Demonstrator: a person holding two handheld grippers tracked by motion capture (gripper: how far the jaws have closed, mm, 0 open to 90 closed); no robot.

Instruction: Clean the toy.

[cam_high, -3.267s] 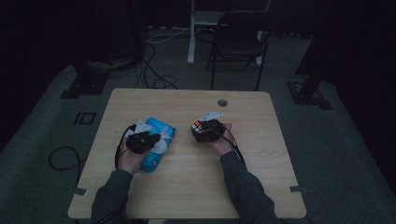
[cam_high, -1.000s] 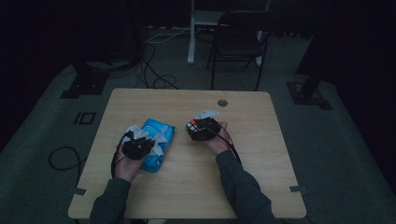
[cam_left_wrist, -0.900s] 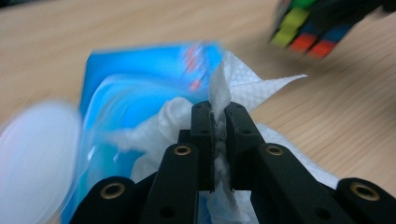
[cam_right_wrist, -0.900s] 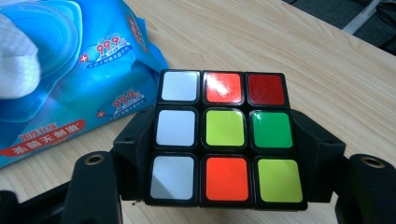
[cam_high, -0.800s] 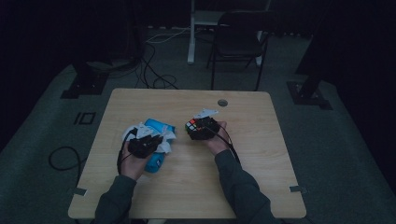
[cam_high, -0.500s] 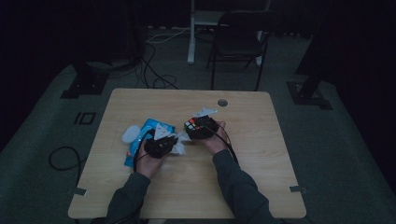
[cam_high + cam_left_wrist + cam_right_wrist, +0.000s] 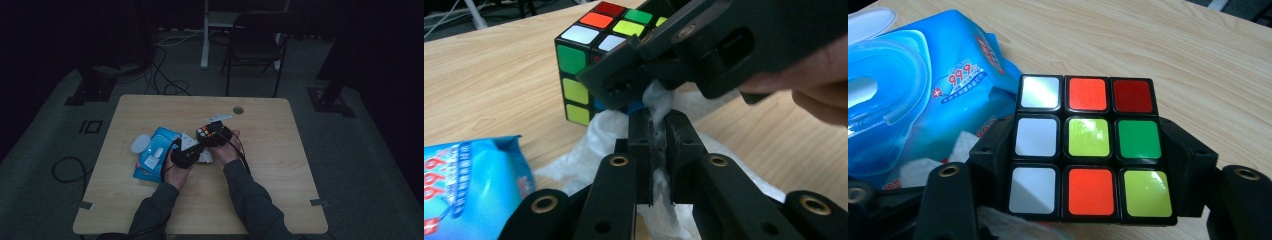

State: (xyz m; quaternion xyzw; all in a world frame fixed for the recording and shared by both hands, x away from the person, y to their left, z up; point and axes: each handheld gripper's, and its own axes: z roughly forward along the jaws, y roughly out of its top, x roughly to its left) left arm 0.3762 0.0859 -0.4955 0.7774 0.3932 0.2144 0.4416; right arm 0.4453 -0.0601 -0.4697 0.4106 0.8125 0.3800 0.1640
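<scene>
**Wipe held at the puzzle cube; cube clamped in the other gripper**

Left gripper (image 7: pixel 659 150): its fingers (image 7: pixel 639 145) are clenched on a white wet wipe (image 7: pixel 599 135). The wipe is pinched between the pads, a tuft sticking out above the fingertips and the rest hanging loose below and behind them. The tuft reaches the lower side of the puzzle cube (image 7: pixel 579 75), just beneath the near finger of the other gripper.

Right gripper (image 7: pixel 1090 155): its fingers (image 7: pixel 993 150) are grasping the puzzle cube (image 7: pixel 1088 145) from two opposite sides, one pad on each flank. The face turned to that gripper's camera shows three white squares down the left column, orange, yellow-green and orange down the middle, and red, green and yellow-green down the right.

Position: in the high view the two grippers meet close together near the middle of the table (image 7: pixel 280 150), left gripper (image 7: pixel 187 150) just beside right gripper (image 7: pixel 214 134), with the cube (image 7: pixel 204 132) at the front of the right one. Whether the cube rests on the table cannot be told.

Surroundings: a blue pack of wet wipes (image 7: pixel 152 160) lies on the table just to the left of the left gripper, its lid flipped open. A chair (image 7: pixel 255 45) stands on the floor beyond the far edge of the table.
</scene>
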